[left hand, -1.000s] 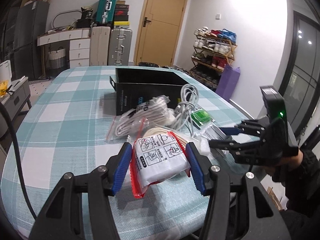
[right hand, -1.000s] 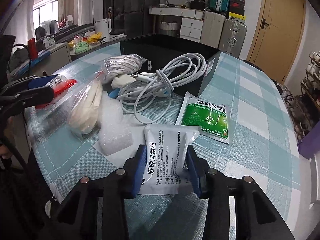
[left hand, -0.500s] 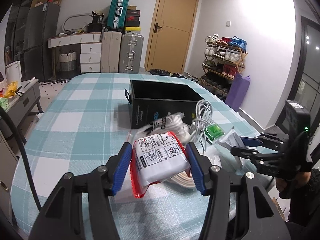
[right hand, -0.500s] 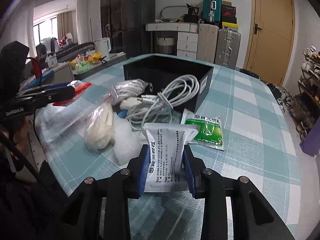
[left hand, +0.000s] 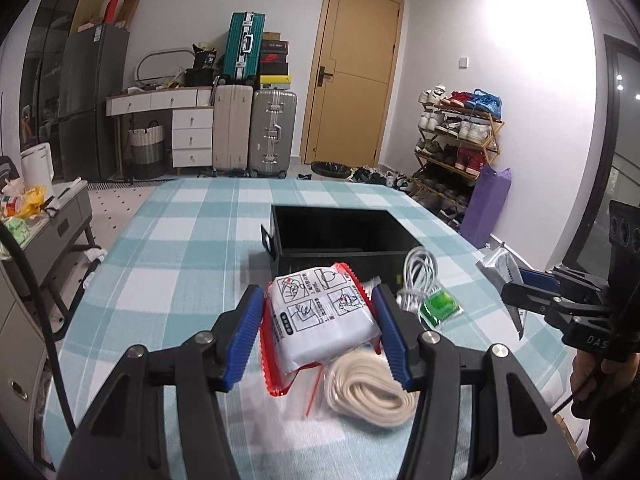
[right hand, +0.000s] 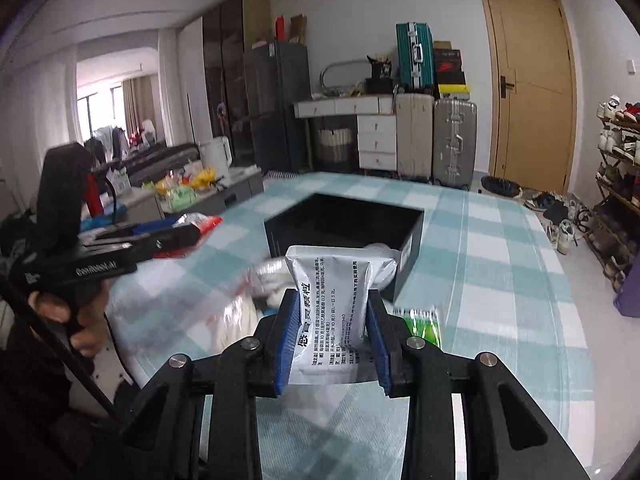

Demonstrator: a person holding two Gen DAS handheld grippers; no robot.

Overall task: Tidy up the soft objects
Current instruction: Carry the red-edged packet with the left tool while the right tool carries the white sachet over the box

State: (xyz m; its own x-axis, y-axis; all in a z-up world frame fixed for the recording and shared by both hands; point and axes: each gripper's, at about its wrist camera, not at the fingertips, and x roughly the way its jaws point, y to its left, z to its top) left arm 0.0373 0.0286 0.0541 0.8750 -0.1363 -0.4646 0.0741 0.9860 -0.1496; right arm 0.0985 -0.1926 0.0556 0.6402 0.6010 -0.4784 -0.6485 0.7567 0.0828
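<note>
- Left gripper [left hand: 320,332] clamps the red-edged packet [left hand: 320,320]; right gripper [right hand: 332,336] clamps the silver sachet [right hand: 334,300].
- Both have risen off the tabletop [left hand: 180,248] since a second ago.
- Judged next: carry to the black box [left hand: 340,232].

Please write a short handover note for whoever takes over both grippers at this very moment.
Left gripper: shut on the red-edged white packet, clear of the table.
Right gripper: shut on the silver sachet, also in the air.
Black box: open; no item seen inside.
On the checked tablecloth lie the bagged cream cord, white cable and green sachet.
Done: both packets picked up.
Left: probably box both, then the rest.
</note>
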